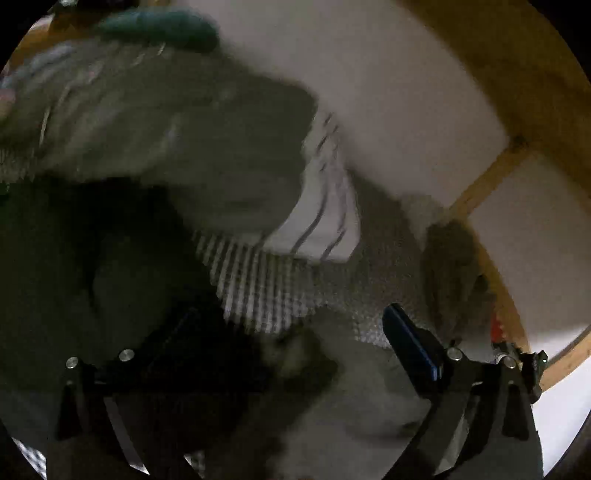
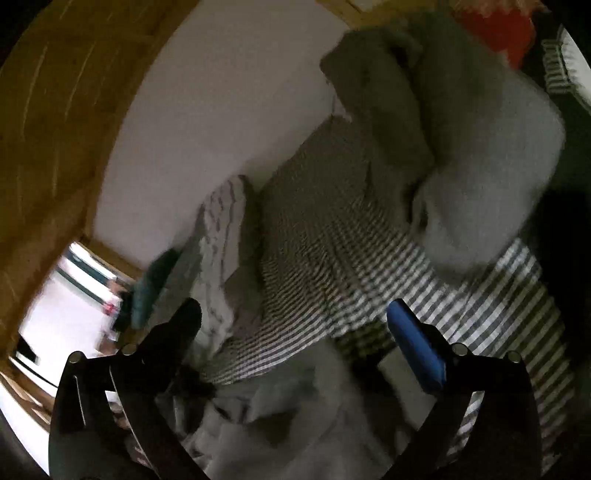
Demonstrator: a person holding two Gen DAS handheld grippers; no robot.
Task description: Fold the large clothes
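Both views are dim and blurred. A pile of clothes lies on a white surface. In the left wrist view a grey garment (image 1: 207, 147) lies over a striped white cloth (image 1: 325, 206) and a checked cloth (image 1: 258, 288); a dark garment (image 1: 92, 258) covers the left. My left gripper (image 1: 291, 332) is open above the pile, its left finger lost in the dark. In the right wrist view a grey-and-white striped garment (image 2: 351, 258) spreads under a pale grey garment (image 2: 480, 166). My right gripper (image 2: 295, 325) is open above the striped garment, empty.
A wooden frame (image 1: 480, 177) borders the white surface (image 1: 369, 92) at the right in the left view; wood (image 2: 55, 129) runs along the left in the right view. A teal item (image 1: 162, 26) lies at the far top. A red cloth (image 2: 502, 26) lies at top right.
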